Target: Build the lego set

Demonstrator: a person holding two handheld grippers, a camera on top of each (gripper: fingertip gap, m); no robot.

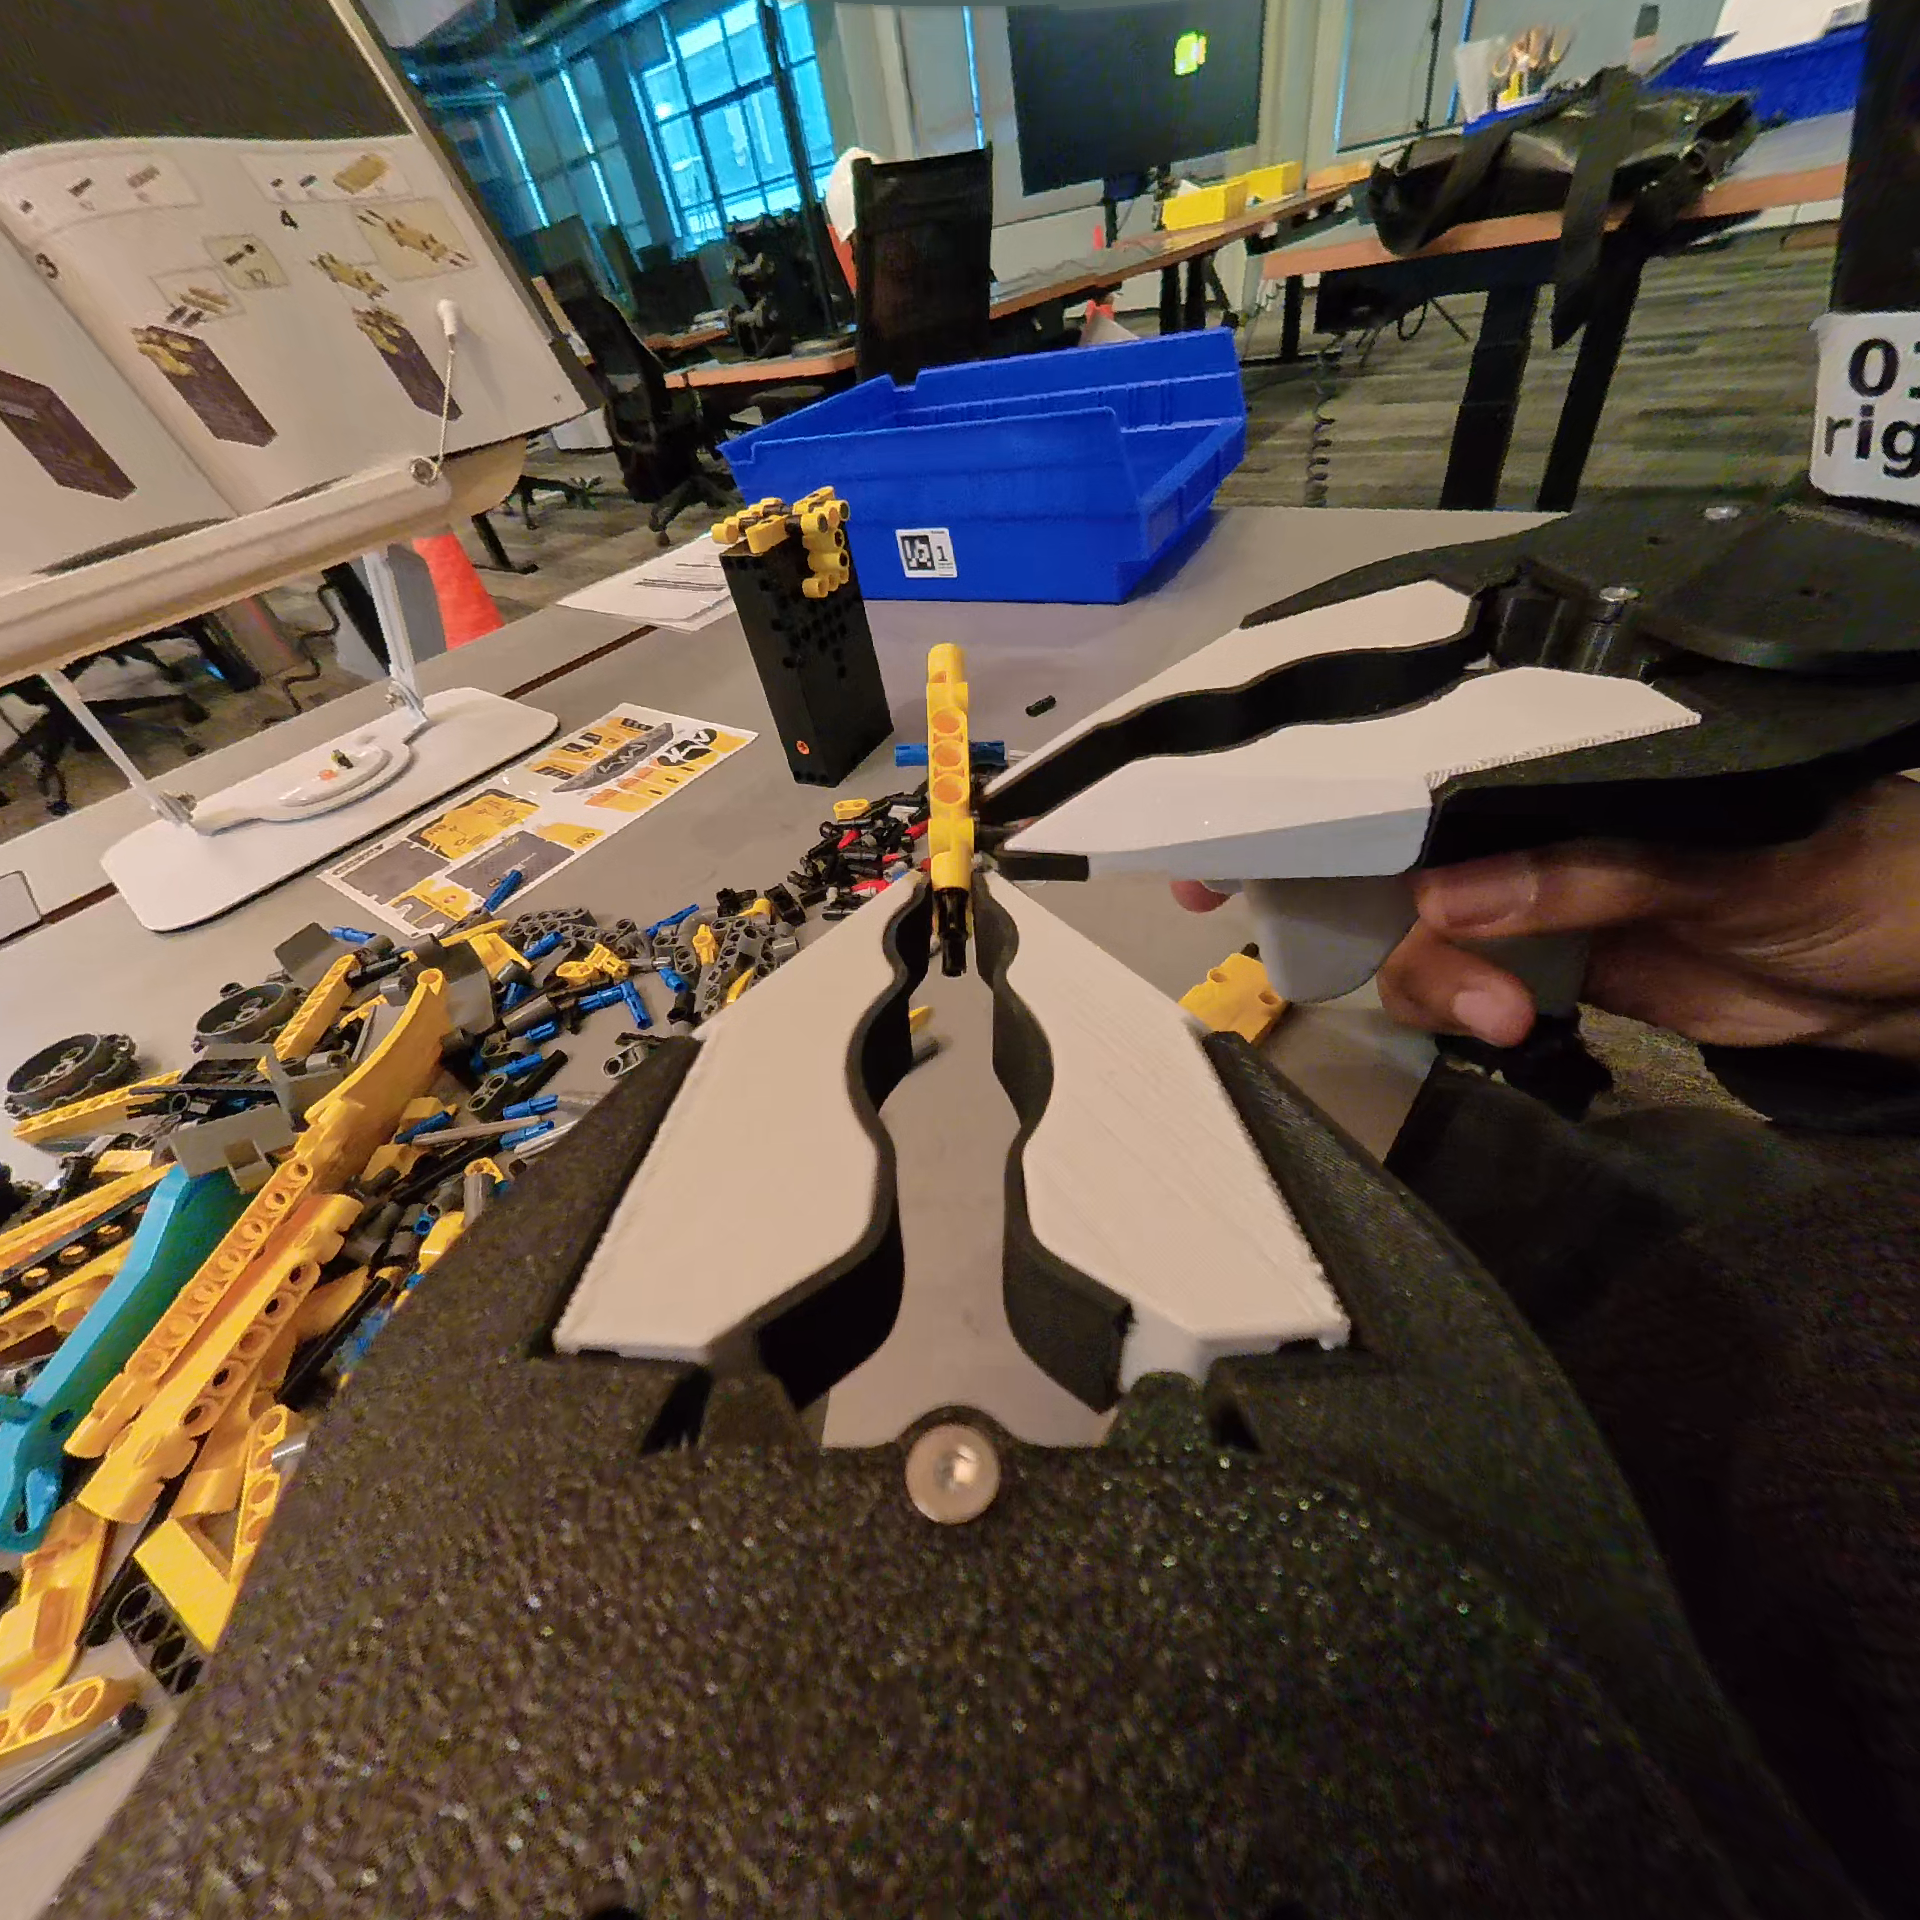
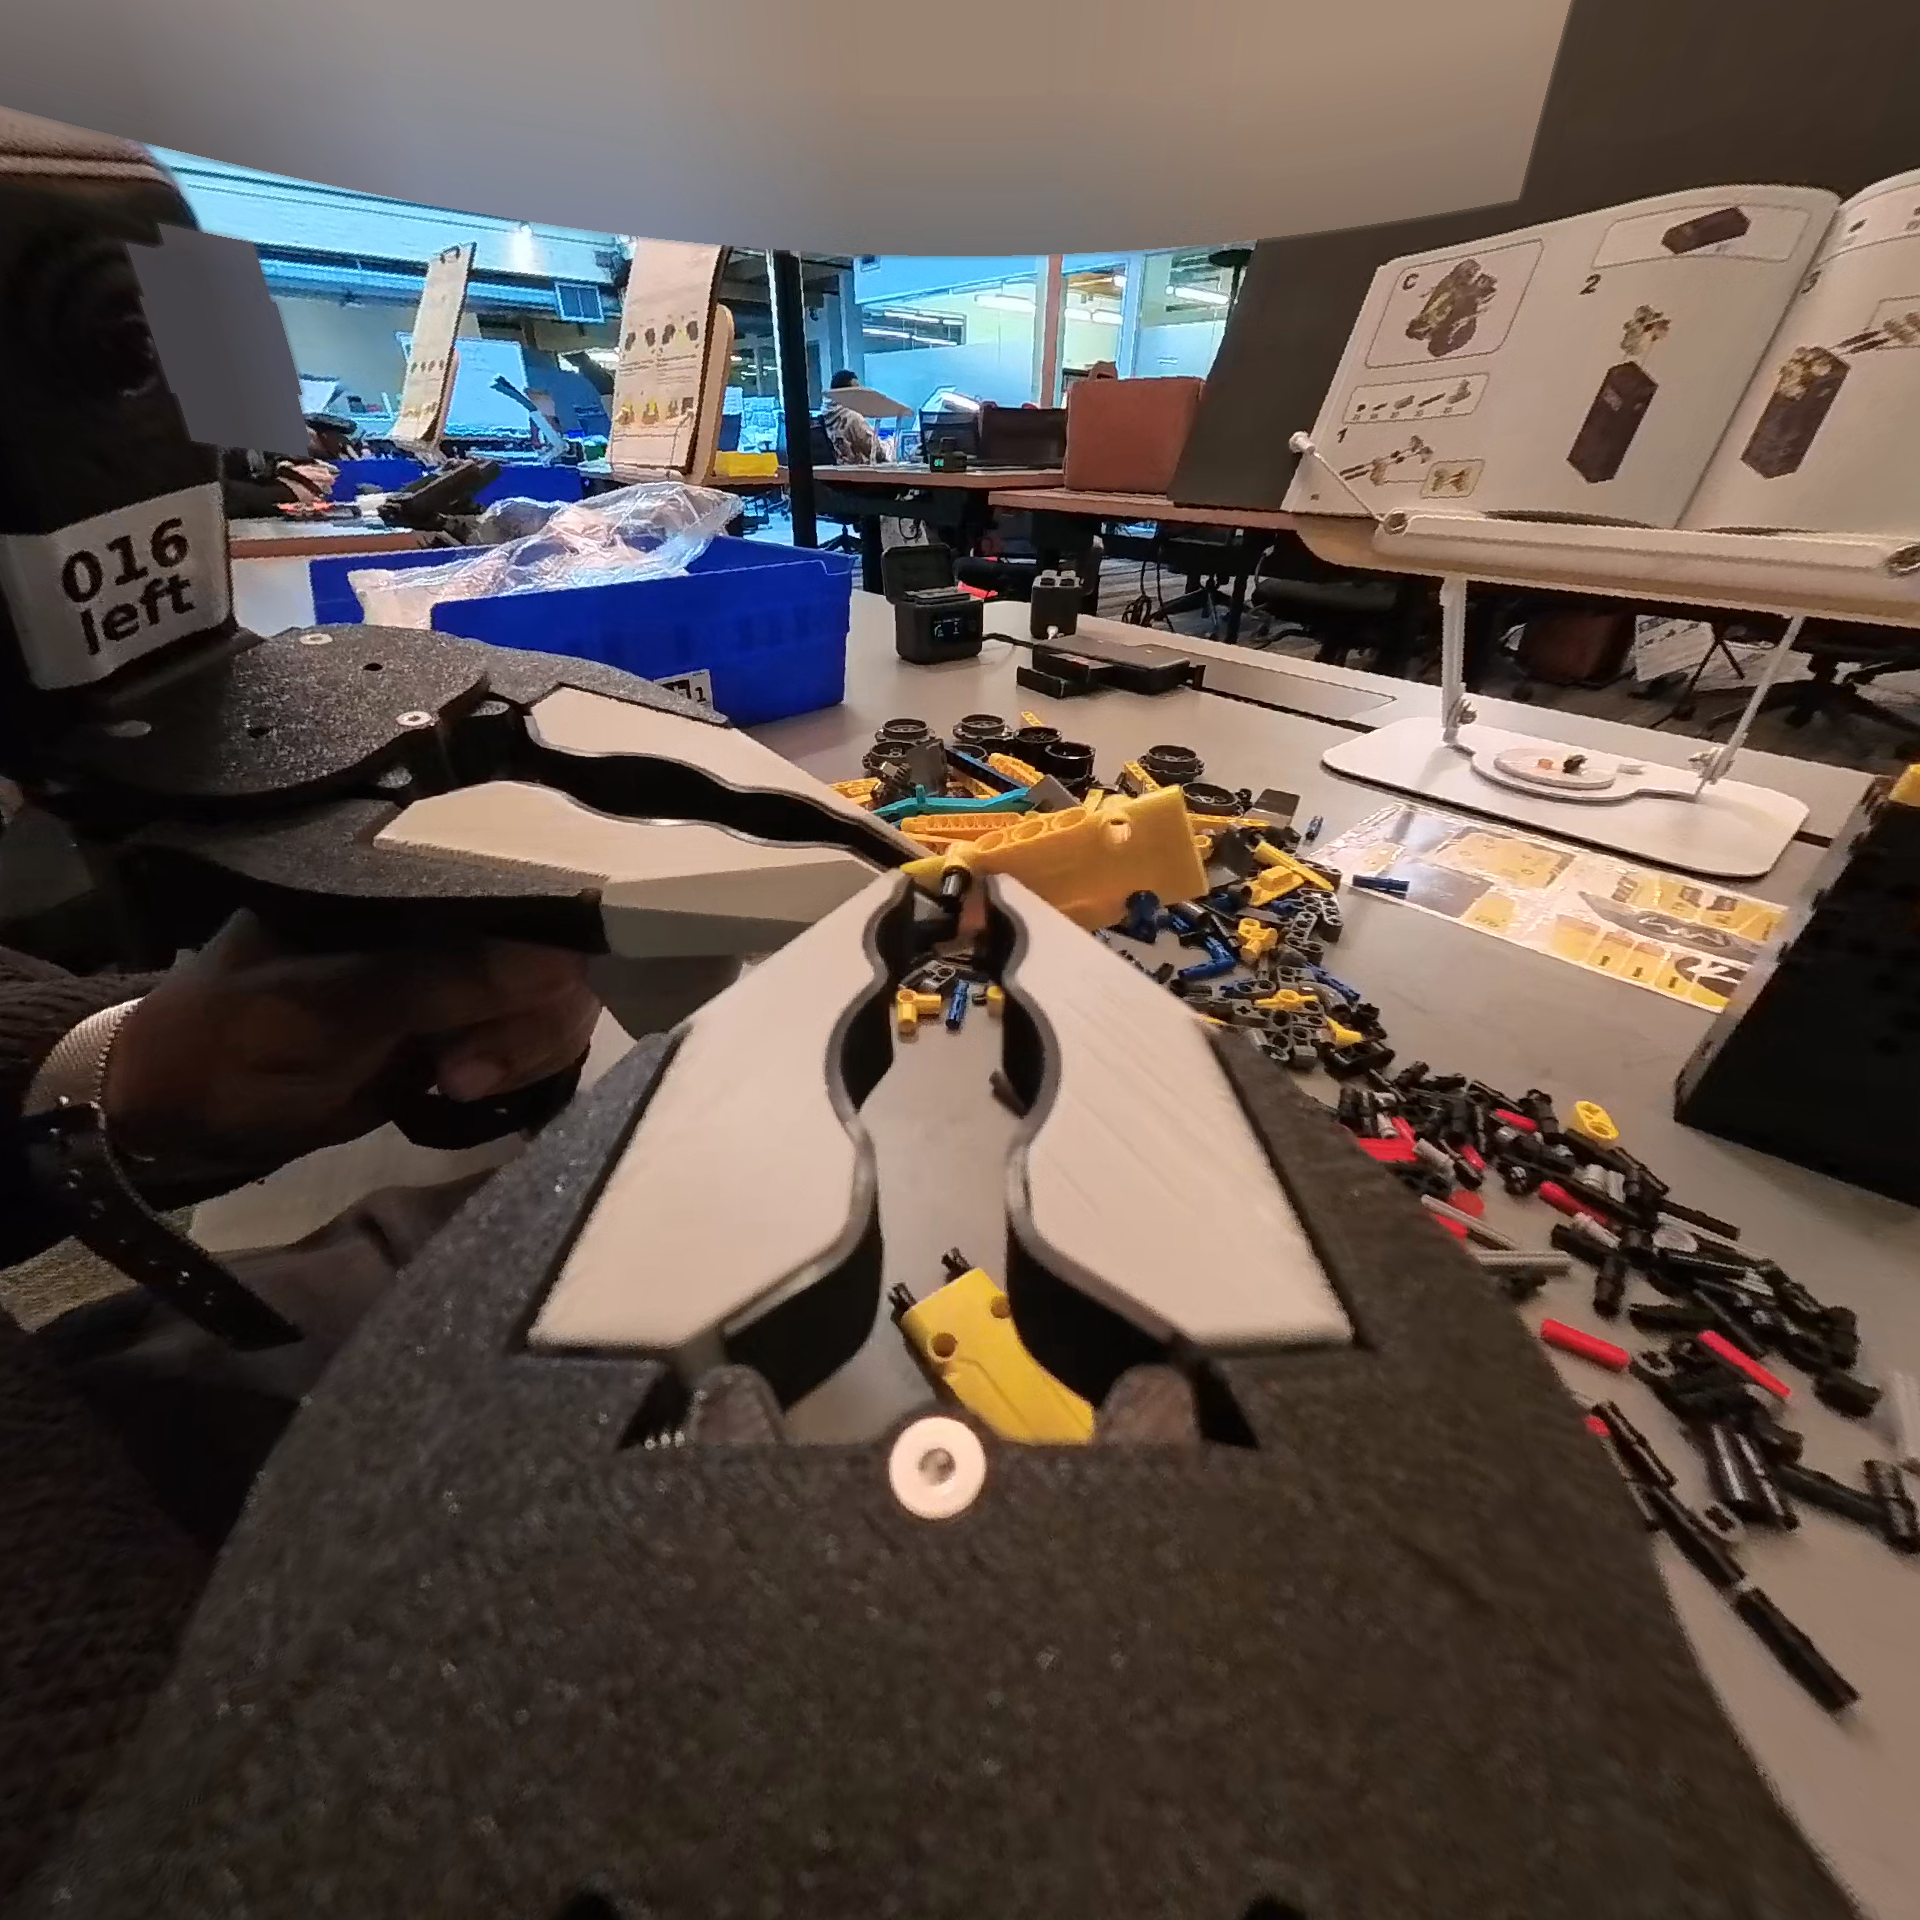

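Observation:
My left gripper (image 1: 951, 925) is shut on the lower end of a yellow holed beam (image 1: 947, 758) and holds it upright above the table. A black pin sticks out of the beam's bottom end. My right gripper (image 1: 994, 840) comes in from the right, and its tips meet the beam just above my left fingertips. In the right wrist view my right gripper (image 2: 961, 902) is closed on a small black pin (image 2: 949, 881) pressed against the yellow beam (image 2: 1081, 852). The left gripper (image 2: 896, 864) reaches in from the left there.
A tall black block topped with yellow pieces (image 1: 810, 644) stands behind the beam. A pile of yellow, blue and grey parts (image 1: 260, 1143) lies at the left, and small black and red pins (image 2: 1558, 1195) are scattered about. Farther off are a blue bin (image 1: 997, 468), an instruction book on a stand (image 1: 208, 312) and a sticker sheet (image 1: 540, 810). The grippers are tip to tip, or close to it.

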